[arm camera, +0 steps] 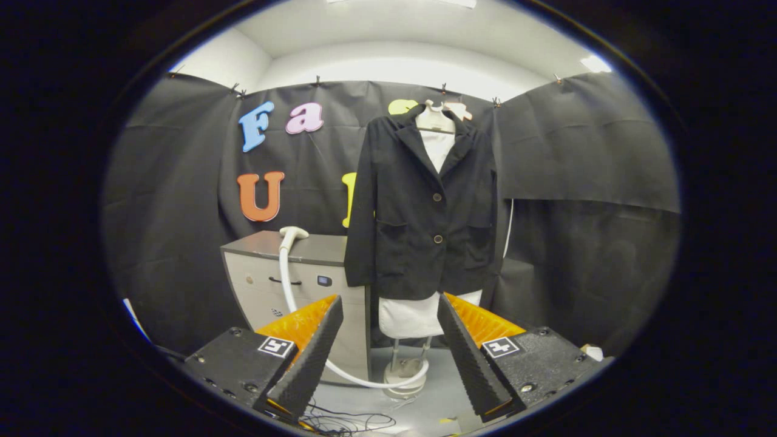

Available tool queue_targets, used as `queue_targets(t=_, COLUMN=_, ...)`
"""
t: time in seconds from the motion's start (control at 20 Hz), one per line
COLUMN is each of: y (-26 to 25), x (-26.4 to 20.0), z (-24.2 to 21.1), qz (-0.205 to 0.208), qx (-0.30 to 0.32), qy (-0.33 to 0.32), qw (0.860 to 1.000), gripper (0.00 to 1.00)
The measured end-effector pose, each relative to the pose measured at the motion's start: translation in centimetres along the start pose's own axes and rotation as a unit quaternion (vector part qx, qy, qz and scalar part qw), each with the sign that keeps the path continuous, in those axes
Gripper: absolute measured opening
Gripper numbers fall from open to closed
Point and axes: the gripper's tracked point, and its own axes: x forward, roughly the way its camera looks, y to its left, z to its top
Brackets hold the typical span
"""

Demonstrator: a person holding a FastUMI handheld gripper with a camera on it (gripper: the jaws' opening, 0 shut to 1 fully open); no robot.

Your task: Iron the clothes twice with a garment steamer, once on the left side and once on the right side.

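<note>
Gripper [388, 331] spread, empty — jacket [425, 206] beyond, mannequin's base [405, 370] part-hidden.

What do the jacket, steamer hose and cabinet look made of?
Jacket: dark matte woven cloth, soft folds. Steamer hose: smooth white plastic or rubber, bends freely. Cabinet: pale laminate or painted board, likely. The tongs hang open, well short of all three.

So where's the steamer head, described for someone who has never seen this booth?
Start at the dark jacket hanging on the white dress form, beyond the open claw. Left of it stands a grey cabinet. The steamer head rests on the cabinet's top: the one small white nozzle there, with a white hose curving down the cabinet's front toward the form's base.
</note>
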Motion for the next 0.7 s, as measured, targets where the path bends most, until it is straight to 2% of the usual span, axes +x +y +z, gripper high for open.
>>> queue_targets(t=0.4, y=1.3, x=3.5, z=1.1, qz=-0.001, qx=0.005, qy=0.004, qw=1.000, gripper=0.97)
queue_targets(t=0.7, y=4.9, x=10.0, z=4.4, qz=0.036, qx=0.002, qy=0.003, qw=0.999, gripper=0.97)
